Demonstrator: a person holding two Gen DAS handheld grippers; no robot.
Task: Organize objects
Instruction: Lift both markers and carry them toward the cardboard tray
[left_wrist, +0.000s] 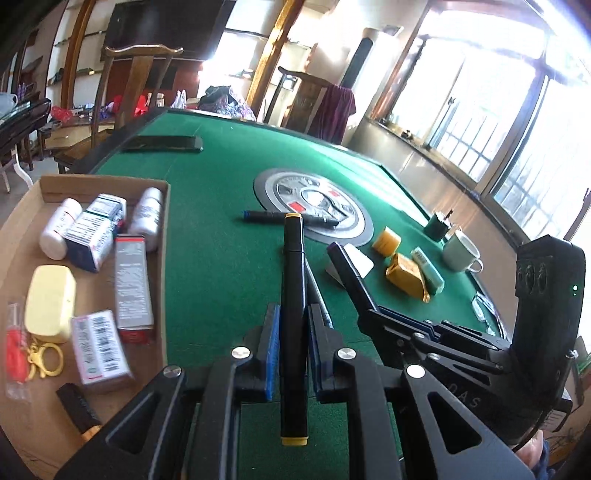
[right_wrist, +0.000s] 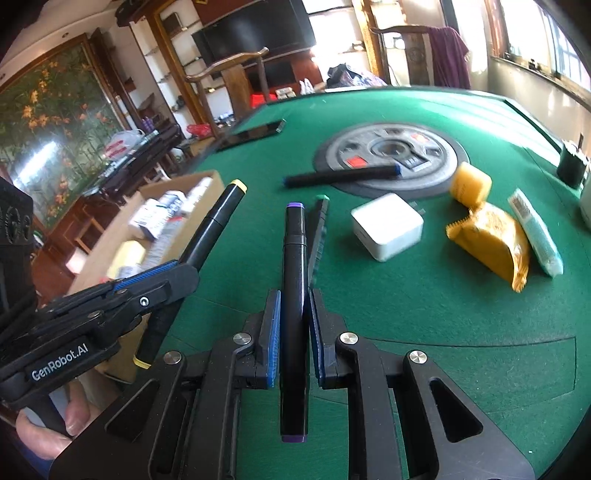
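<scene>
My left gripper (left_wrist: 291, 321) is shut on a black marker with yellow caps (left_wrist: 293, 295), held above the green table beside the cardboard box (left_wrist: 92, 280). It shows at the left in the right wrist view (right_wrist: 218, 221). My right gripper (right_wrist: 293, 314) is shut on a black marker with purple caps (right_wrist: 294, 295), held above the felt; it shows at the right in the left wrist view (left_wrist: 354, 280). A blue-capped marker (right_wrist: 343, 175) lies across the table's centre disc. A green-capped marker (right_wrist: 319, 229) lies just right of the purple one.
The cardboard box holds pill bottles (left_wrist: 147, 218), small cartons (left_wrist: 99, 343), a yellow case (left_wrist: 50, 302) and a keyring. On the felt lie a white charger (right_wrist: 388, 225), yellow snack packet (right_wrist: 487, 240), yellow cylinder (right_wrist: 471, 182), pale tube (right_wrist: 535, 232), white mug (left_wrist: 461, 253) and dark phone (left_wrist: 162, 143).
</scene>
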